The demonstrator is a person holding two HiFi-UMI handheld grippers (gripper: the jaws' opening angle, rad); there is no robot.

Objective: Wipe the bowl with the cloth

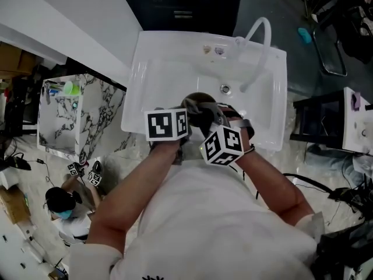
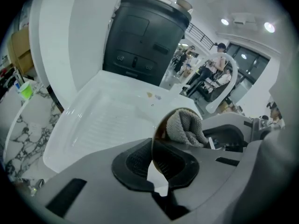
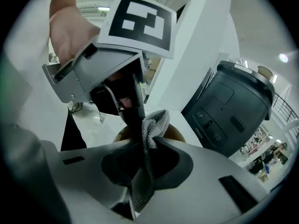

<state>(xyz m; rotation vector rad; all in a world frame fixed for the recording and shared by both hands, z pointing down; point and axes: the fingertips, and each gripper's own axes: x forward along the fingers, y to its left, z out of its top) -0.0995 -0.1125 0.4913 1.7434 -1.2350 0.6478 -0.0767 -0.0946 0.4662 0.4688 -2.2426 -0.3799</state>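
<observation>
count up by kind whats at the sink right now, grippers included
bowl: 1
cloth: 1
grippers: 2 (left gripper on the bowl's rim, right gripper on the cloth)
sink: 1
hose: 1
total: 6

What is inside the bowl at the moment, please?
A bunched grey cloth, pinched by the right gripper, sits inside the bowl. The bowl's floor under the cloth is covered, so anything beneath it cannot be seen.
</observation>
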